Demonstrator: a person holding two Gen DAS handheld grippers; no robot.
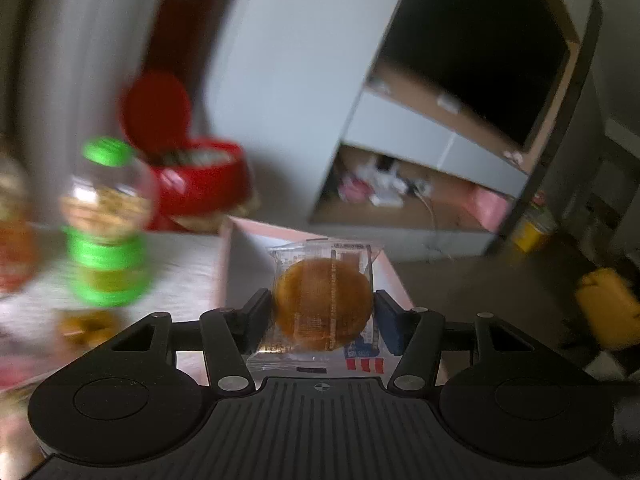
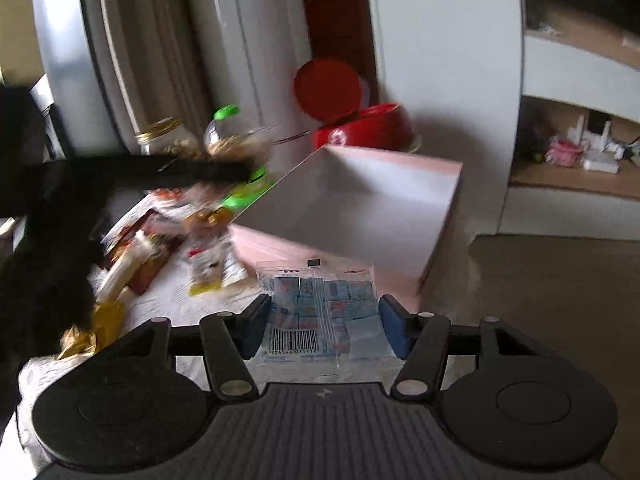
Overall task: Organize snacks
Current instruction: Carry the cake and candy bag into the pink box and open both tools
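Observation:
My left gripper [image 1: 322, 308] is shut on a round golden cake in a clear wrapper [image 1: 322, 304], held above the near rim of the open pink box [image 1: 236, 248]. My right gripper [image 2: 322, 312] is shut on a clear packet of small blue-wrapped sweets [image 2: 320, 304], raised just in front of the pink box [image 2: 360, 204], whose white inside shows nothing in it. Loose snack packets [image 2: 148, 256] lie scattered on the white tablecloth [image 2: 168, 304] to the left of the box.
A green-capped clear jar [image 1: 106, 220] of snacks and an open red tin [image 1: 200, 180] with its lid up stand left of the box. A gold-lidded glass jar [image 2: 164, 140] stands further left. A dark sleeve [image 2: 52, 216] crosses the left side. White shelving [image 1: 440, 140] stands behind.

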